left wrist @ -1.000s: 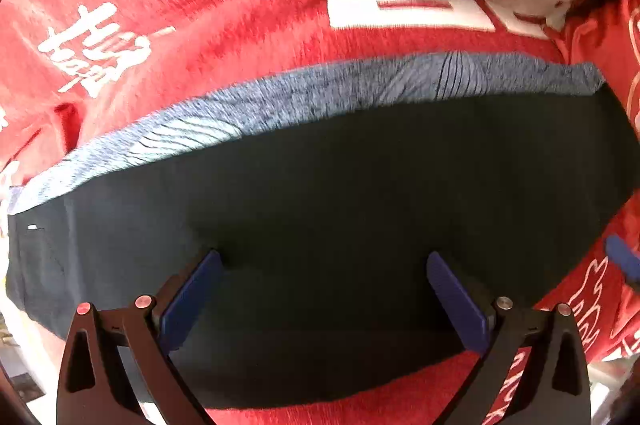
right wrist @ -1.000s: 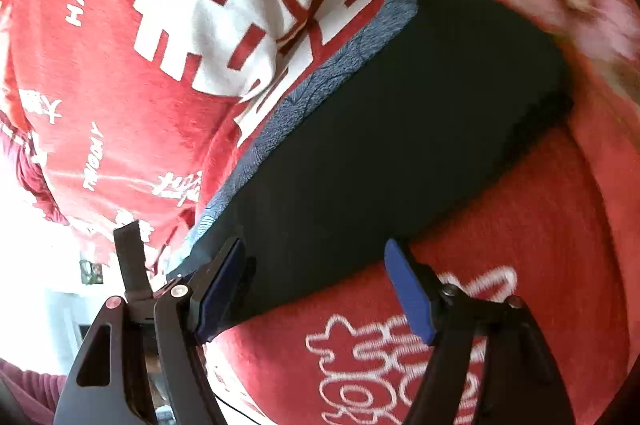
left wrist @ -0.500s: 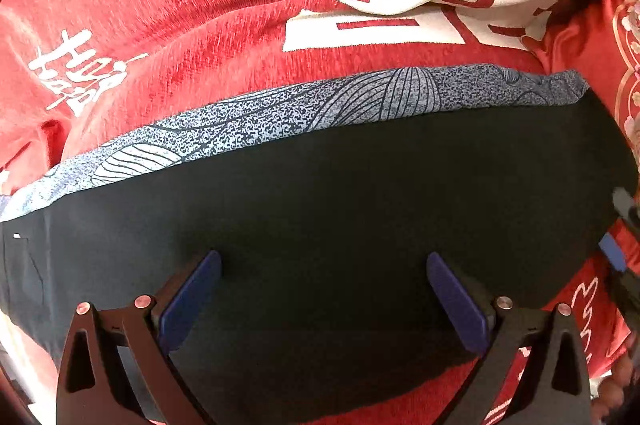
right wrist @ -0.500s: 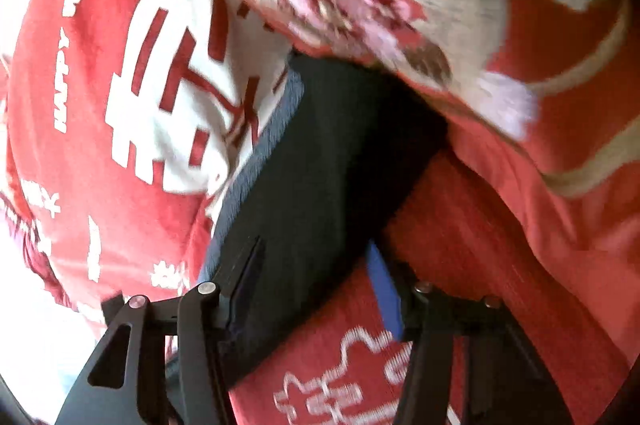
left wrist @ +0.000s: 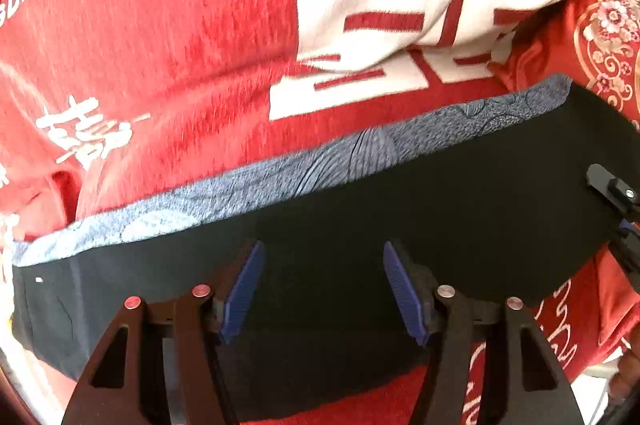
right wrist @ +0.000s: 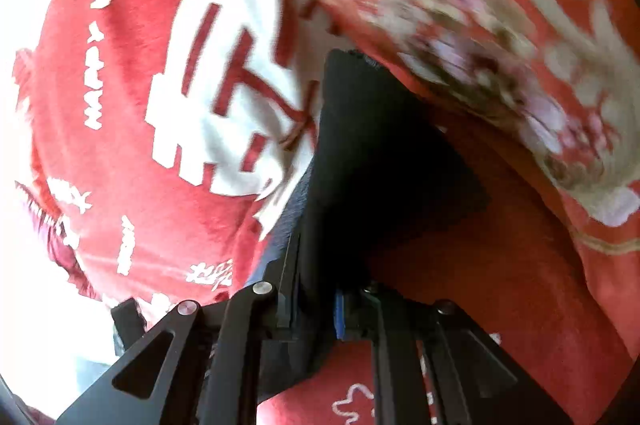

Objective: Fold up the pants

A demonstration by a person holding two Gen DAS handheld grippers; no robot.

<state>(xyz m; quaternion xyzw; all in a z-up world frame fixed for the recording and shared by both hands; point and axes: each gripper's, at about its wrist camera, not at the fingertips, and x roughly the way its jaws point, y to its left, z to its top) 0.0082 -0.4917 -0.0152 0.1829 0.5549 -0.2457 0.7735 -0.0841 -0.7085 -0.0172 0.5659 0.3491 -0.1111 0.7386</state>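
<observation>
Black pants point(left wrist: 400, 217) flat on red blanket point(left wrist: 180, 45) — grey-blue patterned strip along far edge. Left gripper point(left wrist: 324, 289) wide apart above them. Right gripper point(right wrist: 312, 309) pinched tight on pants' end.

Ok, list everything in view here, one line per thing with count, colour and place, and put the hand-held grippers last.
pants: one, black with a blue-grey patterned band along the far edge, lying across the blanket.
blanket: one, red with large white characters and small white lettering, spread under the pants.
embroidered cloth: one, red with gold and pink floral pattern, at the right end of the pants.
left hand-held gripper: one, black with blue pads, open over the pants' near edge.
right hand-held gripper: one, black with blue pads, closed on the pants' right end.
</observation>
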